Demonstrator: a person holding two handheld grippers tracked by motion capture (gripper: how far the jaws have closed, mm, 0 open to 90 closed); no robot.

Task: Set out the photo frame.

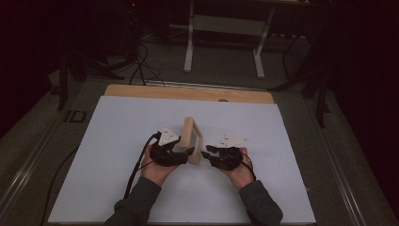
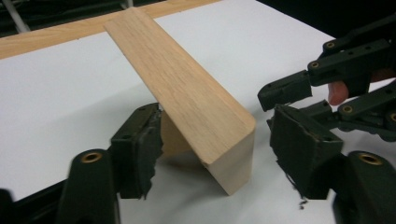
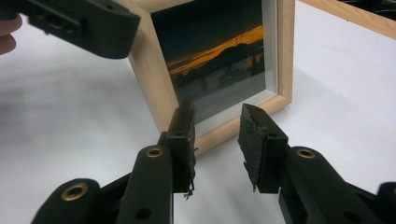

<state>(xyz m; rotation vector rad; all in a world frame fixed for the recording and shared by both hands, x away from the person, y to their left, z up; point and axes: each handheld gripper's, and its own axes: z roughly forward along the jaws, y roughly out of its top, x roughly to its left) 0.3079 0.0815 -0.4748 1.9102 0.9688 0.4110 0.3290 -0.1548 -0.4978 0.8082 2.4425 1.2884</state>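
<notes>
The picture frame (image 1: 192, 136) stands on edge near the middle of the white sheet (image 1: 117, 141), leaning over, and both of your grippers meet at its near end. Your left gripper (image 2: 215, 154) has its jaws spread wide to either side of the frame's near corner; one pad sits close against the underside of the leaning wood, the other stands clear of it, so nothing is clamped. Your right gripper (image 3: 217, 140) is also open, with a modest gap between the jaws, pointed at the lower rail of the frame's glazed face and holding nothing; whether the pad tips touch the rail, you cannot tell. In the right gripper view the frame shows a dark sunset photograph (image 3: 219, 60) behind its glass. From above, your left hand (image 1: 157, 167) and right hand (image 1: 240, 172) lie low on the sheet. Beyond the sheet's far edge runs a strip of bare wooden tabletop (image 1: 188, 93).
</notes>
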